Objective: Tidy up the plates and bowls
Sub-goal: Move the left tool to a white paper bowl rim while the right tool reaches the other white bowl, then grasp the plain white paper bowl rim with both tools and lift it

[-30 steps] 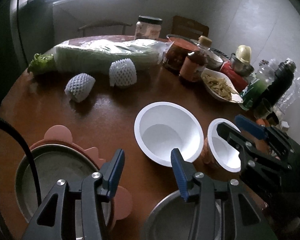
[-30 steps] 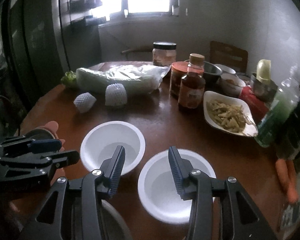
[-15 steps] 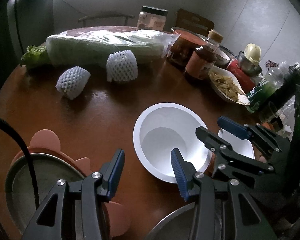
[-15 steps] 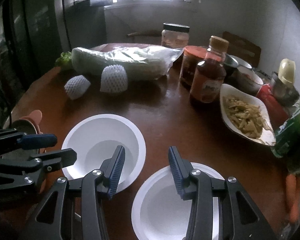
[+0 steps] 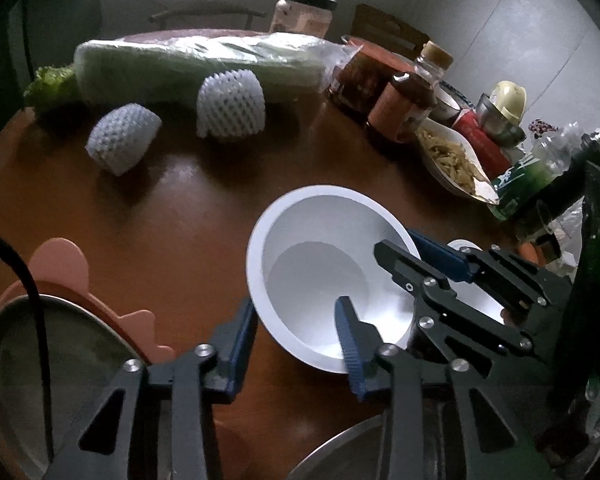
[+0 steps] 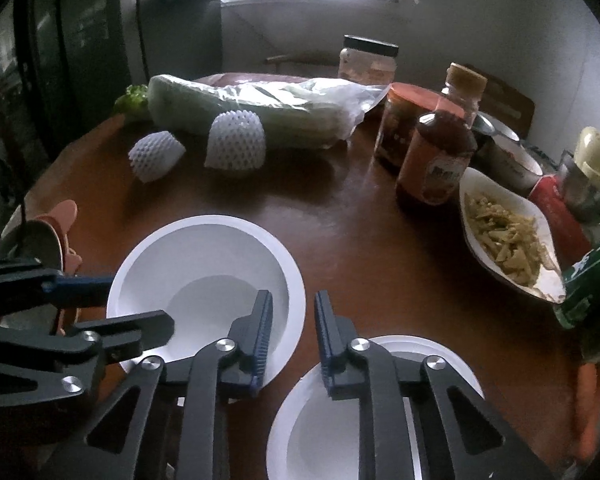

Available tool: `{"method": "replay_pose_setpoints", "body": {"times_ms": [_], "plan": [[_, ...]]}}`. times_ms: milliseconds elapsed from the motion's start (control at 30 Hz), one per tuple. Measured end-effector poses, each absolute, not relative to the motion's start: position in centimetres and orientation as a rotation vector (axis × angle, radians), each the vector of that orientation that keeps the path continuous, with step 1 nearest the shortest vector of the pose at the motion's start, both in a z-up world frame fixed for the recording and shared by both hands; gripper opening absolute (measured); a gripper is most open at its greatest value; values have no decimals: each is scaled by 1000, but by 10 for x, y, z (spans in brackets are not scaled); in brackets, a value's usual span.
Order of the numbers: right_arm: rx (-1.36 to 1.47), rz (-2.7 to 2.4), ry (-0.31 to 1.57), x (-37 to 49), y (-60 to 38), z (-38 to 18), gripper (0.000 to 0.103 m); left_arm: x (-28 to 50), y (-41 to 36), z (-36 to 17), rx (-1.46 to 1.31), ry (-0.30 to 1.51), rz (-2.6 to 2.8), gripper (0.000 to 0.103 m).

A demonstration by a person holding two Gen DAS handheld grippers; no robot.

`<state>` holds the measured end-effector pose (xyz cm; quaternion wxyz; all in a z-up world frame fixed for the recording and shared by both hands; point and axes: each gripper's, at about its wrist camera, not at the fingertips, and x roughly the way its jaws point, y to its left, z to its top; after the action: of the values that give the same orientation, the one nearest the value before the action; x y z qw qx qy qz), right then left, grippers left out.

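Observation:
A white bowl (image 5: 320, 264) sits on the brown table; it also shows in the right wrist view (image 6: 204, 276). My left gripper (image 5: 296, 328) is open, its jaws standing either side of the bowl's near rim. My right gripper (image 6: 292, 332) is open, with its left finger inside the bowl's right rim and its right finger outside; it shows in the left wrist view (image 5: 400, 248) too. A second white bowl (image 6: 340, 412) lies under the right gripper. A metal plate (image 5: 40, 372) rests on a pink mat (image 5: 64, 264) at the near left.
Two foam-netted fruits (image 5: 230, 110), a wrapped cabbage (image 5: 204, 64), jars and a sauce bottle (image 6: 436, 160), a dish of food (image 6: 508, 236) and a green bottle (image 5: 520, 176) crowd the far and right side. Another metal plate's rim (image 5: 340, 452) shows at the bottom.
Both grippers have moved in on the left white bowl. The right gripper shifted left from the second bowl and narrowed around the first bowl's rim.

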<state>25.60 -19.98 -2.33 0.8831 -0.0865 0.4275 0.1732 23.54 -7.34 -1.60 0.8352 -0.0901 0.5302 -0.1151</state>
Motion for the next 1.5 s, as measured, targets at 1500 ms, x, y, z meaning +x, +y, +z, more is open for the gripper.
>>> {"method": "replay_pose_setpoints", "body": {"times_ms": [1500], "plan": [[-95,378,712,160,-206,53,18,145,-71,59,-134,915,-251,32]]}}
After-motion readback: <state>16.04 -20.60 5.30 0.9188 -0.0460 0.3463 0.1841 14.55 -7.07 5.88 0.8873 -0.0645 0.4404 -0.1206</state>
